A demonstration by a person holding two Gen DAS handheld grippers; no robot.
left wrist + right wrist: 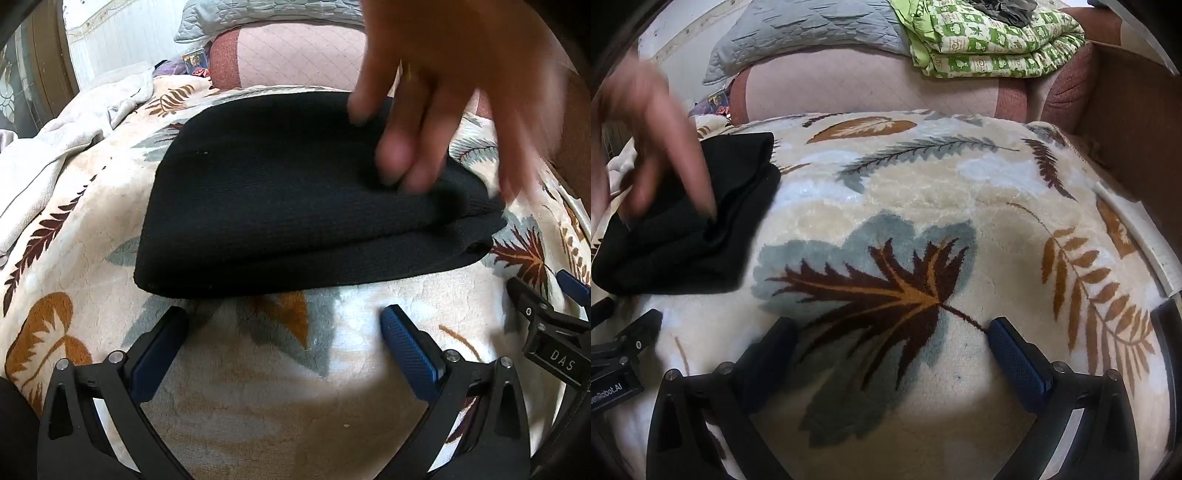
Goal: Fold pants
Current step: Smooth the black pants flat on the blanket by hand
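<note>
The black pants [277,206] lie folded into a thick bundle on a cream blanket with a leaf print [258,387]. A person's bare hand [436,110], blurred, touches the bundle's top right part. My left gripper [284,317] stands open just in front of the bundle, with nothing between its fingers. In the right wrist view the pants [701,229] sit at the far left with the hand [653,147] on them. My right gripper [892,328] stands open over the bare blanket [923,192], well right of the pants. Part of the right gripper's body [550,332] shows at the left wrist view's right edge.
A pink quilted cushion [868,88] and a grey quilt [798,33] lie behind the blanket. A green patterned cloth [990,40] is piled at the back right. A brown wooden panel [1134,122] borders the right side. A rumpled white blanket [66,133] lies at the left.
</note>
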